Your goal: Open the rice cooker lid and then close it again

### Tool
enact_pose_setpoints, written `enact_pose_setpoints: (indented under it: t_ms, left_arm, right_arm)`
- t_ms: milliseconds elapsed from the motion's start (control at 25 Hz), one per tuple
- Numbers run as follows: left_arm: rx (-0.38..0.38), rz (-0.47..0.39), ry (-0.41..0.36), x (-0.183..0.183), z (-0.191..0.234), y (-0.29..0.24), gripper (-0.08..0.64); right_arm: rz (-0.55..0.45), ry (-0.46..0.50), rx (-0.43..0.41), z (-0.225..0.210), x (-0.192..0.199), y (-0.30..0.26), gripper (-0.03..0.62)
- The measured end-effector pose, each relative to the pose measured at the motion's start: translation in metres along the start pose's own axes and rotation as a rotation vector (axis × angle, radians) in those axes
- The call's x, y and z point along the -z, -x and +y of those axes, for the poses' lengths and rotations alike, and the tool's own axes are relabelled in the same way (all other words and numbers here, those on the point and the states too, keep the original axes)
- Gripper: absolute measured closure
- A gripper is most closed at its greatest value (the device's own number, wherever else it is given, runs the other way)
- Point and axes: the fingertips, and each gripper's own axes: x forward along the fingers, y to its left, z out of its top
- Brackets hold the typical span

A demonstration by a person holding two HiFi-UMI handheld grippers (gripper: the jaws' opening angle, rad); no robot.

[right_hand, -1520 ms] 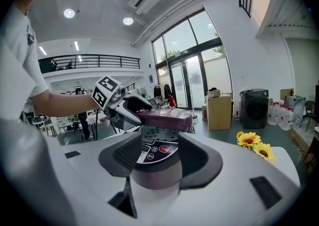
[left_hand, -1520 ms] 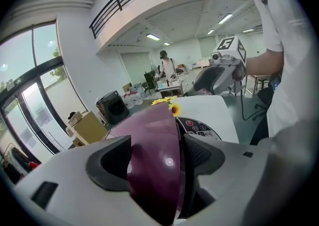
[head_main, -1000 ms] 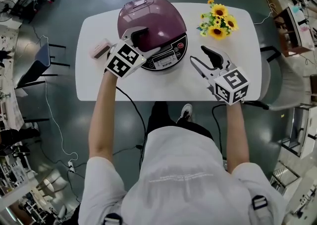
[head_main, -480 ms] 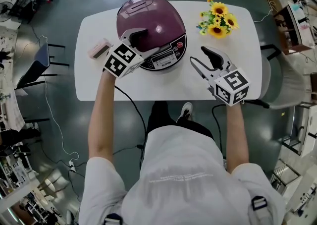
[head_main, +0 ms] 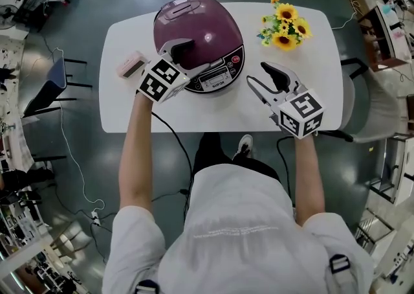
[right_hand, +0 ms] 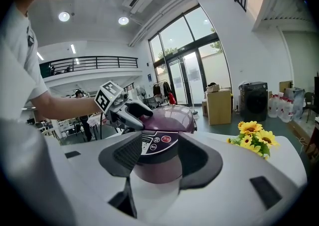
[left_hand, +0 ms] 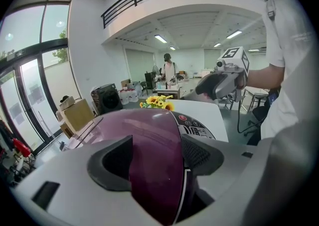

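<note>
Your purple rice cooker (head_main: 206, 27) sits on the white table (head_main: 220, 113), toward the back and a bit left of the middle. Its lid (head_main: 194, 14) is down and shut. The button panel (head_main: 217, 78) on its front faces you.

Your left gripper (head_main: 181, 48) hangs over the front left part of the lid. Its two fingers are spread wide, and they have just been closing a tiny bit. The round top of the lid shows in the gap between them. The pads are very close to the lid, but you cannot tell if they touch it. They are not squeezing anything.

Your right gripper (head_main: 259, 74) is over the bare table, just to the right of the cooker. It points at the button panel. Its fingers are spread too. Between them you see only the table and, farther off, the front of the cooker.

A bunch of yellow sunflowers (head_main: 284, 26) stands at the back right of the table. It is near the cooker and behind your right gripper, and touches neither. A small pink block (head_main: 131, 64) lies to the left of the cooker, just beside the marker cube (head_main: 162, 79) on your left gripper. A grey chair (head_main: 365, 108) stands at the right end of the table.
</note>
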Motion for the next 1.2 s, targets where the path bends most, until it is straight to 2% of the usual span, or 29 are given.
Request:
enact_pose_setpoints:
  t_ms: [880, 1200]
  left_arm:
    - [0.005, -0.025, 0.0, 0.002, 0.001, -0.002, 0.241]
    - [-0.001, -0.027, 0.0, 0.005, 0.002, -0.003, 0.241]
  right_arm:
    - [0.0, -0.024, 0.013, 0.007, 0.005, 0.002, 0.36]
    - [-0.006, 0.026, 0.087, -0.007, -0.004, 0.02, 0.36]
